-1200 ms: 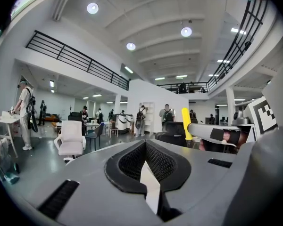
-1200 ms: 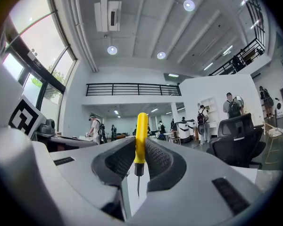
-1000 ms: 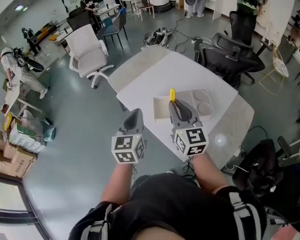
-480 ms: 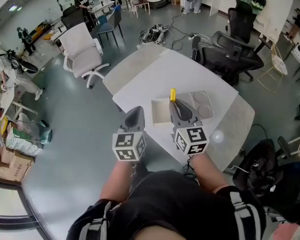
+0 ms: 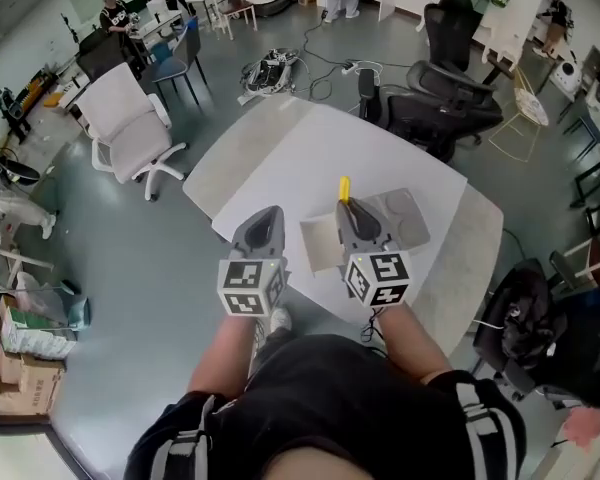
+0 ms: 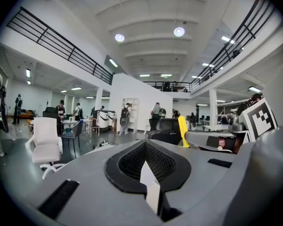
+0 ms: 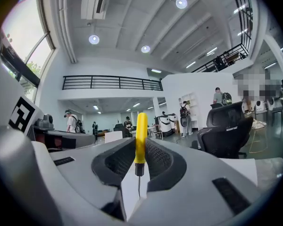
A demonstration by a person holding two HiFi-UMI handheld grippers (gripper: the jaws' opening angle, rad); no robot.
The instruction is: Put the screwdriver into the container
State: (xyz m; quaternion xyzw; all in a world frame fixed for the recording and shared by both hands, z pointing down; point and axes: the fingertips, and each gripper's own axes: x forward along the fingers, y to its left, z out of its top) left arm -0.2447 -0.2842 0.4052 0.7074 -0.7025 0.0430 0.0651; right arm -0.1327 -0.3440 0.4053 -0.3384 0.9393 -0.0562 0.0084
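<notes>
A yellow-handled screwdriver is held in my right gripper, which is shut on it. The handle sticks out past the jaw tips and the thin metal shaft points back between the jaws. The gripper hovers over the left part of a grey compartment tray, the container, on a white table. My left gripper is shut and holds nothing; it hangs over the table's near left edge, beside the right one. The left gripper view catches the yellow handle to its right.
Black office chairs stand beyond the table's far right side. A white chair stands to the left and cables lie on the floor behind. A dark bag sits on the floor at the right. People stand far off.
The head view has shifted, so the table and room sit slightly differently in frame. Both grippers keep their places by the tray and the screwdriver stays gripped.
</notes>
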